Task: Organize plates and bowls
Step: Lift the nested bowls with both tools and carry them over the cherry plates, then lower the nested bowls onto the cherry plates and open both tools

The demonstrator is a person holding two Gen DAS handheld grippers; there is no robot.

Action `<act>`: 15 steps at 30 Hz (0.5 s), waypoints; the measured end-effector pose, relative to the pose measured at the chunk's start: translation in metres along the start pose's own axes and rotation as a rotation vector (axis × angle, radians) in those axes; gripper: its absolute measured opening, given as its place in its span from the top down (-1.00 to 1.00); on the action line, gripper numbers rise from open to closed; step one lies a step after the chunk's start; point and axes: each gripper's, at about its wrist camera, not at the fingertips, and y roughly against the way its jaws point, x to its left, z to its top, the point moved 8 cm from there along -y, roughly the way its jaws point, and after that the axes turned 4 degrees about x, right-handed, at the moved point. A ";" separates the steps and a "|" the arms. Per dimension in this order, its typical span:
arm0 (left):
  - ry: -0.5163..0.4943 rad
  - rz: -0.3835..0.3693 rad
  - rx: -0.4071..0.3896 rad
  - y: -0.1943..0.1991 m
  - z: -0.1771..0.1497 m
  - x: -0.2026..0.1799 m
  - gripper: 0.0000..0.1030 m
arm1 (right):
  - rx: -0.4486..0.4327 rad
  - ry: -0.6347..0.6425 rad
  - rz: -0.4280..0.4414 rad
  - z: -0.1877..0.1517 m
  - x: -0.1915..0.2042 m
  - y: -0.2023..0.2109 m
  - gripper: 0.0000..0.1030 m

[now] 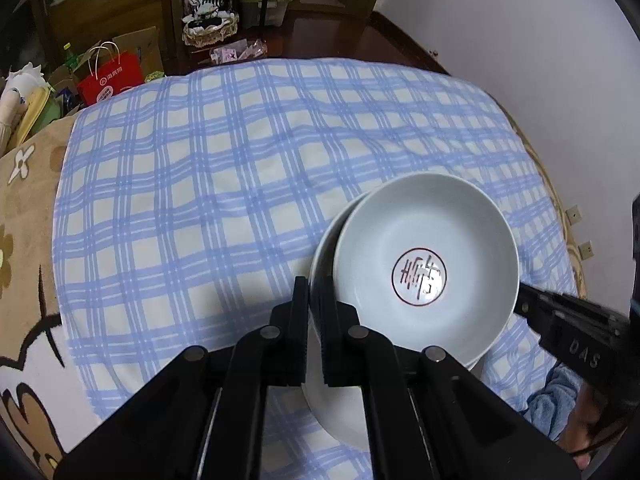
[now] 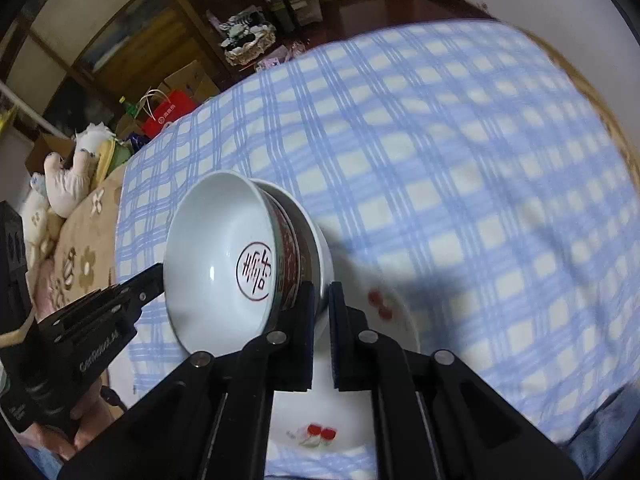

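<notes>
A stack of white bowls (image 1: pixel 424 240), the top one with a red round emblem inside, hangs tilted above the blue checked cloth. My left gripper (image 1: pixel 316 296) is shut on the left rim of the lower bowl. At the stack's right edge, the right gripper (image 1: pixel 560 316) grips the opposite rim. In the right wrist view the bowl stack (image 2: pixel 216 256) shows a red-patterned outer wall, and my right gripper (image 2: pixel 322 300) is shut on its outer rim. The left gripper (image 2: pixel 148 284) holds the far side. A white plate with cherries (image 2: pixel 394 324) lies on the cloth beneath.
The blue checked cloth (image 1: pixel 224 184) covers the table, with a brown flowered blanket (image 1: pixel 28 216) at its left. Beyond the far edge are a red paper bag (image 1: pixel 110 80), cartons and a basket (image 1: pixel 210 32) on dark wooden furniture. A white wall (image 1: pixel 540 40) stands at the right.
</notes>
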 end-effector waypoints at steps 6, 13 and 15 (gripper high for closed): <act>0.012 -0.006 0.045 -0.008 -0.016 -0.006 0.92 | 0.024 -0.045 0.024 -0.020 -0.013 -0.004 0.86; -0.022 0.018 0.058 -0.013 -0.040 -0.014 0.92 | 0.039 -0.032 0.000 -0.038 -0.019 -0.005 0.86; -0.023 0.020 0.055 -0.014 -0.042 -0.014 0.91 | 0.053 -0.045 0.012 -0.042 -0.022 -0.010 0.86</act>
